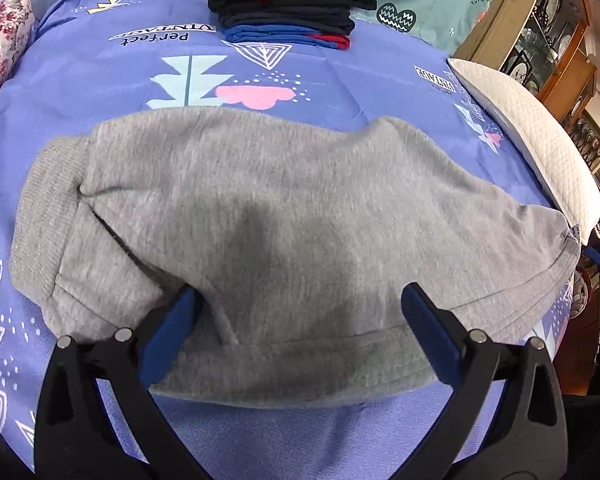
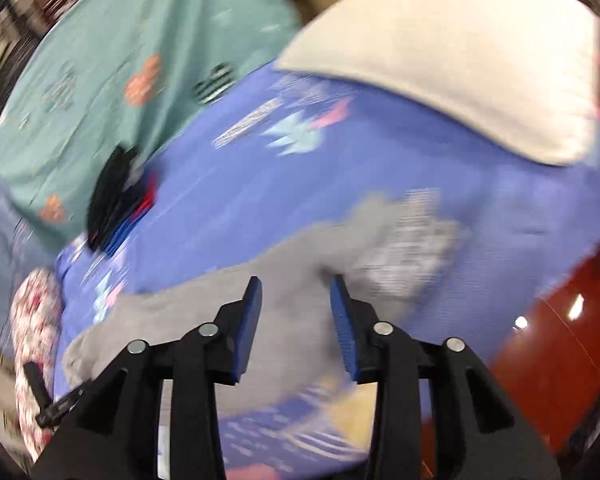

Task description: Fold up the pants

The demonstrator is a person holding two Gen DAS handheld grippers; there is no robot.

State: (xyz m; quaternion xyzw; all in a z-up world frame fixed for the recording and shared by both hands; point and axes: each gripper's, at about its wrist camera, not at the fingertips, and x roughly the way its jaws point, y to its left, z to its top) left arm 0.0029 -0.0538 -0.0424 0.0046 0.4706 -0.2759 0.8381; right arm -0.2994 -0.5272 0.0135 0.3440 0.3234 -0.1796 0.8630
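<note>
A bed with a purple sheet fills the view. The gray pants lie across the middle, long side going left to right. The left hand-held gripper sits wide over their near edge. The right hand-held gripper is narrower, empty, over the blurry pants.

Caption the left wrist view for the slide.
Open left gripper over grey pants on a blue sheet.
</note>
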